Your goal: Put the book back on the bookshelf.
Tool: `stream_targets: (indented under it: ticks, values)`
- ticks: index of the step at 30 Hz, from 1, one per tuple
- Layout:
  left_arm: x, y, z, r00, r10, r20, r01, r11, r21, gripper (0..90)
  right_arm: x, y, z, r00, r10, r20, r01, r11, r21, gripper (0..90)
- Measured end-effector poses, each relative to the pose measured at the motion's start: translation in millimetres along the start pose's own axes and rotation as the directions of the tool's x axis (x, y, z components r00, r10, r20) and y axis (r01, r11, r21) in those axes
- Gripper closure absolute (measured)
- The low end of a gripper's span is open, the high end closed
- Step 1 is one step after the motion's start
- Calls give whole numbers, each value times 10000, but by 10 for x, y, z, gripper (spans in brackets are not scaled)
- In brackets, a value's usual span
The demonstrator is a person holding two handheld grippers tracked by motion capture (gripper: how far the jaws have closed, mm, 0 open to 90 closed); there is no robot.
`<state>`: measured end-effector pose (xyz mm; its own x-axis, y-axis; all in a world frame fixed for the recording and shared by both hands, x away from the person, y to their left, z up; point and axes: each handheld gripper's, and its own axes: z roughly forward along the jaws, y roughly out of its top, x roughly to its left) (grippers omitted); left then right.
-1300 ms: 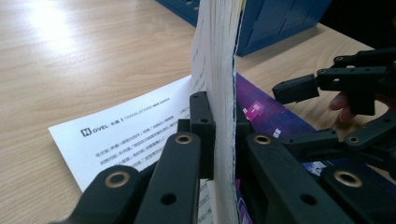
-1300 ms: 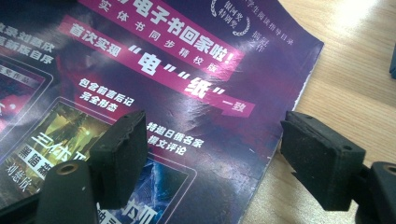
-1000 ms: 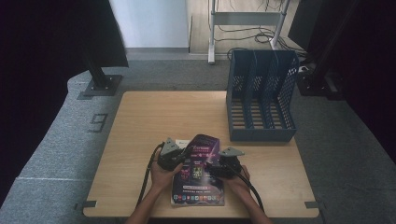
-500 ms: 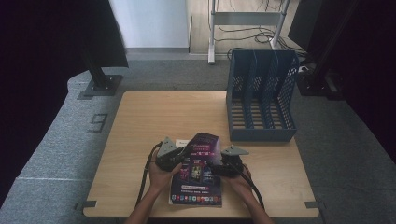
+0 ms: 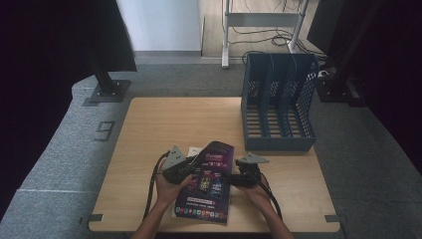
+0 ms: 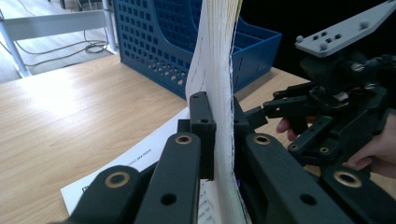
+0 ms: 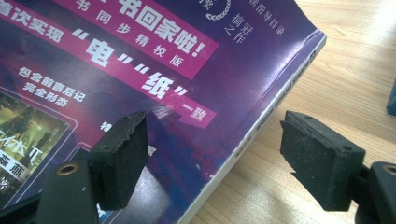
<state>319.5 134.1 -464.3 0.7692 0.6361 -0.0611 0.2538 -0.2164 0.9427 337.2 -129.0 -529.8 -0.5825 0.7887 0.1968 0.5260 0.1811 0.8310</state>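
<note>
A thick book with a purple cover (image 5: 206, 181) lies near the table's front edge, its left side lifted and tilted up. My left gripper (image 5: 194, 163) is shut on that raised edge; in the left gripper view the jaws (image 6: 218, 116) pinch the white page block (image 6: 212, 56). My right gripper (image 5: 230, 178) stands open at the book's right side. In the right gripper view the book's spine edge (image 7: 261, 116) runs between the two wide-apart pads (image 7: 119, 156), and neither pad touches it. A white printed sheet (image 6: 135, 161) lies under the book.
A blue mesh file rack (image 5: 278, 104) with several slots stands upright at the table's far right. The wooden table (image 5: 174, 119) stretches bare behind the book. Cables trail from both grippers toward the front edge.
The left gripper has risen with the book's left edge, so the book tilts up more steeply. The right gripper has stayed in place.
</note>
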Motion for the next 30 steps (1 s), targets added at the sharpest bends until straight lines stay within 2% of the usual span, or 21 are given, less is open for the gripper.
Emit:
stream_targets:
  ticks: [12, 20, 24, 26, 30]
  values:
    - [-43, 43, -42, 9998, 158, 102, -157, 9998, -129, 869, -16, 58, 12, 9986, 58, -516, -59, 10000, -14, 183]
    - [-64, 49, -41, 9997, 210, 137, -208, 9997, -143, 869, -52, 52, 53, 9961, 311, -829, -304, 9995, 108, 144]
    - [-70, 37, -18, 9996, 195, 179, -194, 9998, -58, 869, -30, 33, 92, 9918, 481, -1184, -448, 9985, 300, 137]
    - [-65, 27, -10, 9996, 213, 159, -213, 9998, -11, 869, -11, 29, 104, 9936, 416, -1052, -383, 9987, 334, 139]
    - [5, -10, 9, 9998, -96, 148, 94, 9998, 150, 868, -6, 28, 92, 9957, 324, -869, -300, 9991, 288, 168]
